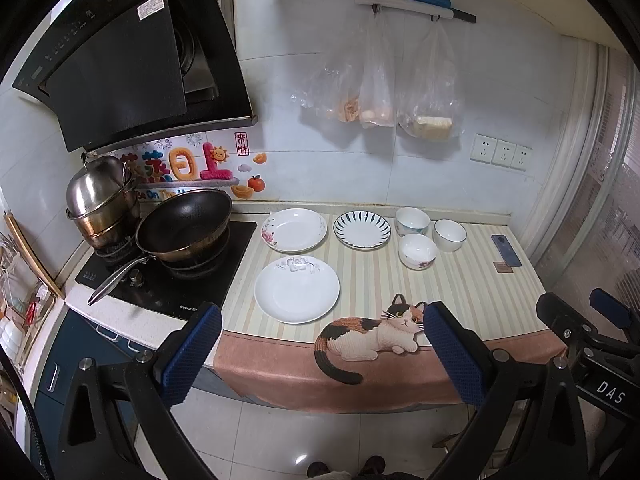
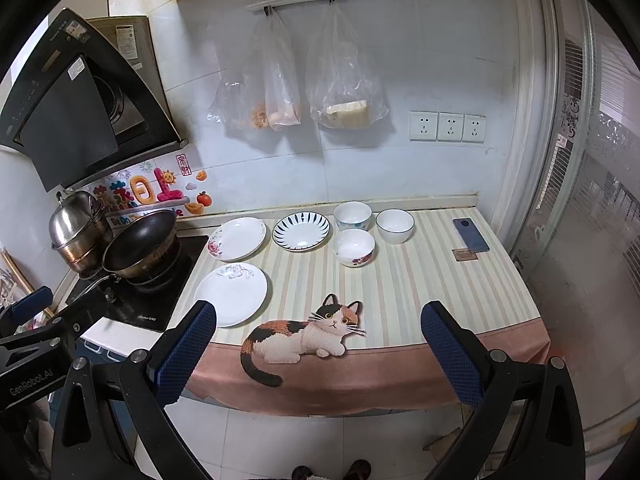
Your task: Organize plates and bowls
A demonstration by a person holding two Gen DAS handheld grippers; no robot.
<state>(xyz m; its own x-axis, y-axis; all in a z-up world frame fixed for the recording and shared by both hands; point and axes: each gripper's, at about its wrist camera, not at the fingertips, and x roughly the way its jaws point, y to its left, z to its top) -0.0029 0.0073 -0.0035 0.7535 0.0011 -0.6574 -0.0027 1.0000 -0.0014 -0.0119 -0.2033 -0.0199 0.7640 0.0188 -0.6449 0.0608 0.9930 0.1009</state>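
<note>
Three plates lie on the striped counter cloth [image 1: 460,292]: a white plate with grey flowers [image 1: 297,289] [image 2: 234,294] at the front, a pink-flower plate [image 1: 294,230] [image 2: 237,239] behind it, and a blue-striped plate [image 1: 362,229] [image 2: 301,230] to its right. Three bowls stand further right: a blue-pattern bowl [image 1: 412,221] [image 2: 352,216], a blue-rimmed white bowl [image 1: 449,235] [image 2: 394,225] and a red-flower bowl [image 1: 417,251] [image 2: 354,247]. My left gripper [image 1: 322,356] and right gripper [image 2: 318,356] are open and empty, held back from the counter's front edge.
A black wok [image 1: 185,224] and stacked steel pots [image 1: 100,200] sit on the stove at the left. A phone [image 2: 471,235] and a small card [image 2: 465,255] lie at the counter's right end. Plastic bags [image 2: 344,88] hang on the wall. A cat picture [image 2: 304,334] decorates the cloth's front edge.
</note>
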